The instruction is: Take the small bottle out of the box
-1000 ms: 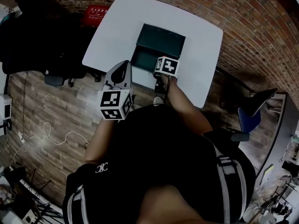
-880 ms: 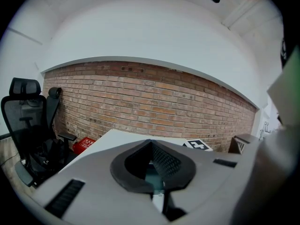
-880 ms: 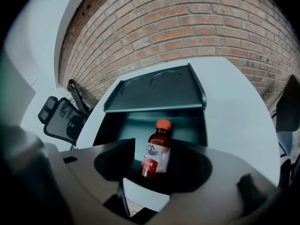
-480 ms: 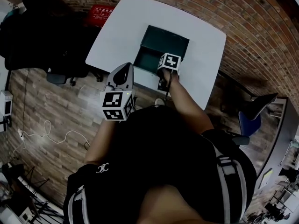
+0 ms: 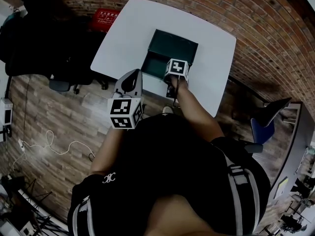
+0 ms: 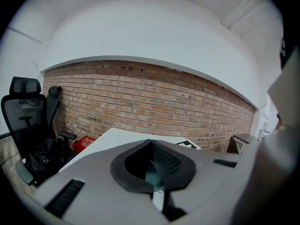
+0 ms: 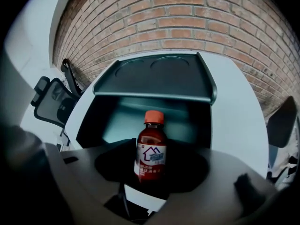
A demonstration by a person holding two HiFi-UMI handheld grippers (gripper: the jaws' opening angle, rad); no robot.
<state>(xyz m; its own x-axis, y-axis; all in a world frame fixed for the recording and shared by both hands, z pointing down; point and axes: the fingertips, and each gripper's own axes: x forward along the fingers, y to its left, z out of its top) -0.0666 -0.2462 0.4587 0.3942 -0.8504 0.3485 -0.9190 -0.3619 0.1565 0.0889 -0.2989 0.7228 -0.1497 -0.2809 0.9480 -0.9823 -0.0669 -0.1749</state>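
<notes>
**A:** What is counted on the white table [image 5: 123,38]?

**B:** One small bottle [image 7: 151,159], brown with an orange cap, and one dark teal box [image 5: 173,43] with its lid swung back toward 12 o'clock. Two grippers are seen.

**A:** Where is the bottle found relative to them?

**B:** It is framed between the jaws of the right gripper [image 7: 152,144], at the box's 6 o'clock edge, with its cap toward 12 o'clock. Those jaws have just been opening and are spread wide. Gaps are left on both sides of the bottle, so it is not pinched. Its base is hidden, and whether it rests in the box cannot be told.

**A:** And the poses?

**B:** The right gripper is tipped steeply down, with the forearm [image 5: 194,109] stretched in from 5 o'clock. The left gripper [image 5: 135,73] is held nearly level at the box's 8 o'clock, its jaws brought together on nothing.
</notes>
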